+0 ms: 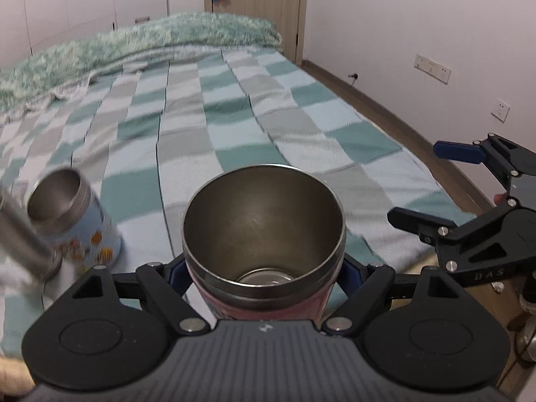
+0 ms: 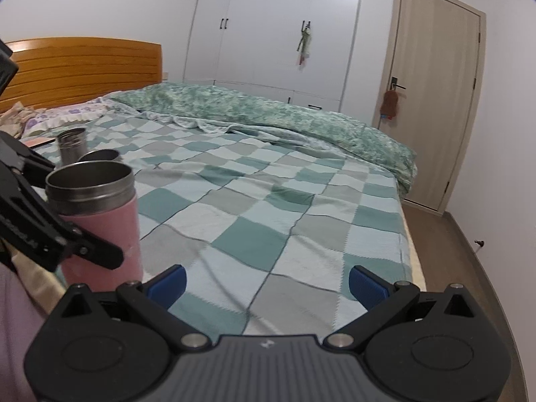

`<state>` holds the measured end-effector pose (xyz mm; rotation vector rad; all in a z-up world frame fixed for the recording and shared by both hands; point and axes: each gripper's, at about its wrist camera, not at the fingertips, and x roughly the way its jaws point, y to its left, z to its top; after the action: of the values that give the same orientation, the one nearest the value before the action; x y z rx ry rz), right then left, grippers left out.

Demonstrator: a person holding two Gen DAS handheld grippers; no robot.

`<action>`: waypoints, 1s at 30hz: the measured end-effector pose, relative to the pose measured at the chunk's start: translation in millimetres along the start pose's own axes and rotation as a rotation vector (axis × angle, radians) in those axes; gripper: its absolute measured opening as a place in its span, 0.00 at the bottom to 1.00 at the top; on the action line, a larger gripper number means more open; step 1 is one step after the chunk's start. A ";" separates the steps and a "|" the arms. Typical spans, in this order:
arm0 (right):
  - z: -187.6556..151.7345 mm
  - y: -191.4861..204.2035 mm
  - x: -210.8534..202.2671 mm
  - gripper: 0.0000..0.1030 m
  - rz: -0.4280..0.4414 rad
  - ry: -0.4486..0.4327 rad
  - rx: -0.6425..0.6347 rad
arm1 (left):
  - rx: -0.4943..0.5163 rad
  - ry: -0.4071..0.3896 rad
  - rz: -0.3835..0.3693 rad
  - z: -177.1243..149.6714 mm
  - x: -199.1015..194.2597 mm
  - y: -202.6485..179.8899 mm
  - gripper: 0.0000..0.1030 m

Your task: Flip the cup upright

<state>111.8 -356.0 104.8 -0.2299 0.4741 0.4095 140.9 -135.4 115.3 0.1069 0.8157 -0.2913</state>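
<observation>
My left gripper is shut on a pink steel-lined cup, held upright with its open mouth up, above the near edge of the checked bed cover. The cup also shows at the left of the right wrist view, with the left gripper's fingers clamped on it. My right gripper is open and empty over the bed's near edge; it shows at the right of the left wrist view.
A blue printed cup stands tilted at the left beside a plain steel cup; both show in the right wrist view. The checked bed cover has a green quilt at its far side. Bare floor lies right.
</observation>
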 end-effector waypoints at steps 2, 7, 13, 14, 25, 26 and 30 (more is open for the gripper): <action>-3.1 5.3 -3.3 1.00 0.009 0.004 0.000 | -0.011 0.028 -0.001 -5.3 1.9 2.4 0.83; -13.2 10.3 -3.4 1.00 0.021 0.031 0.013 | -0.054 0.077 -0.008 -9.9 28.2 4.6 0.83; -23.9 3.8 0.8 1.00 0.011 0.062 0.032 | -0.100 0.044 0.019 2.2 58.3 4.4 0.83; -25.3 2.3 1.8 1.00 0.007 0.065 0.036 | -0.102 0.040 0.023 4.1 62.5 4.1 0.83; -24.6 -1.4 9.8 1.00 -0.013 0.085 0.049 | -0.004 -0.086 0.030 16.5 54.7 -2.7 1.00; -22.5 -0.2 9.4 1.00 -0.014 0.084 0.050 | 0.008 -0.110 0.036 17.4 47.7 -1.2 1.00; -8.7 7.1 6.7 1.00 -0.021 0.065 0.065 | 0.026 -0.209 0.048 15.8 19.4 13.3 1.00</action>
<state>110.8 -350.1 93.2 -0.1858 0.5476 0.3658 168.5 -130.1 111.6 0.1177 0.6010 -0.2627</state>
